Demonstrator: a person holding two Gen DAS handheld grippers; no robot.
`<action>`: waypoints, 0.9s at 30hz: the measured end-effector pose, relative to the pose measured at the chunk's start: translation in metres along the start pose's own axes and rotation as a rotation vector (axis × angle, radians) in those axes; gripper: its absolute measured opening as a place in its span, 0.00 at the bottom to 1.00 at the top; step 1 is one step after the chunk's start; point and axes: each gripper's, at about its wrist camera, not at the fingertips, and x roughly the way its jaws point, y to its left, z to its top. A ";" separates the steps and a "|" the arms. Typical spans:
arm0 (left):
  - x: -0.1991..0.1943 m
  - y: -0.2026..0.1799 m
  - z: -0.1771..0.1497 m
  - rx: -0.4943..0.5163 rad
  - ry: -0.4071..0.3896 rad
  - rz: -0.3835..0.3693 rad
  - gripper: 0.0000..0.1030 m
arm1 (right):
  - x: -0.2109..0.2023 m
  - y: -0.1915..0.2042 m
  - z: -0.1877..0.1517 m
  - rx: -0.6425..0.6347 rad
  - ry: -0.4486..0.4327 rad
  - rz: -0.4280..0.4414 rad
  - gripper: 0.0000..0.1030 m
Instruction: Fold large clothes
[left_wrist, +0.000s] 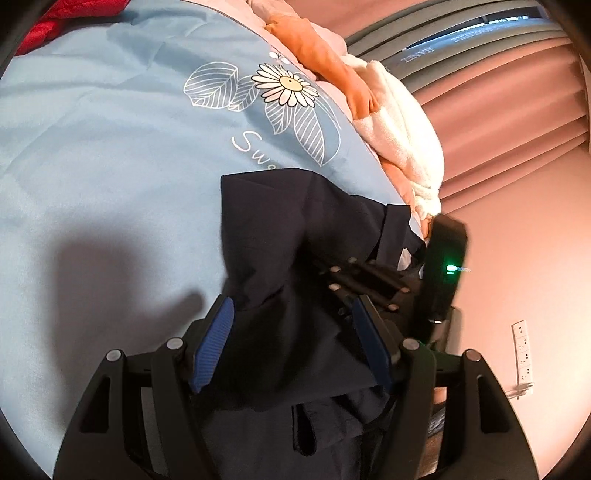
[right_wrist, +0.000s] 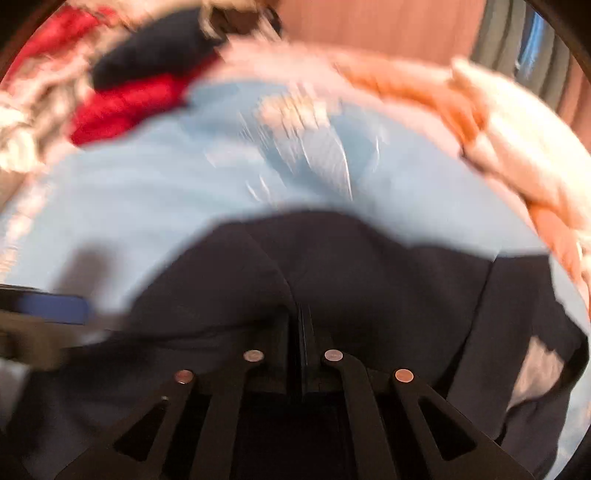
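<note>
Just below the daisy print (left_wrist: 286, 85) on the light blue bedsheet (left_wrist: 110, 147), the dark navy garment (left_wrist: 295, 229) lies bunched. The right claw (right_wrist: 304, 328) is clamped together on its fabric; the left claw (left_wrist: 291, 343) stands apart around a fold, unpressed. Before any lifting, that fold should be pinched squarely.

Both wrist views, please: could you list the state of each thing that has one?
Left tool: open, dark fabric bunched between its pads.
Right tool: shut, at the garment's fold; view blurred.
Navy garment: crumpled, partly lying on the bedsheet.
Light blue bedsheet: spread flat.
Orange and cream blanket: heaped at the bed's edge.
</note>
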 end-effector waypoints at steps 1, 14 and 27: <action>0.001 -0.002 0.000 0.004 0.005 -0.001 0.65 | -0.004 -0.005 -0.002 0.040 -0.009 0.016 0.03; 0.060 -0.071 -0.026 0.411 0.170 0.182 0.61 | -0.147 -0.073 -0.166 0.266 -0.098 0.105 0.25; 0.036 -0.037 -0.054 0.540 0.310 0.291 0.52 | -0.158 -0.103 -0.275 0.392 0.106 -0.003 0.21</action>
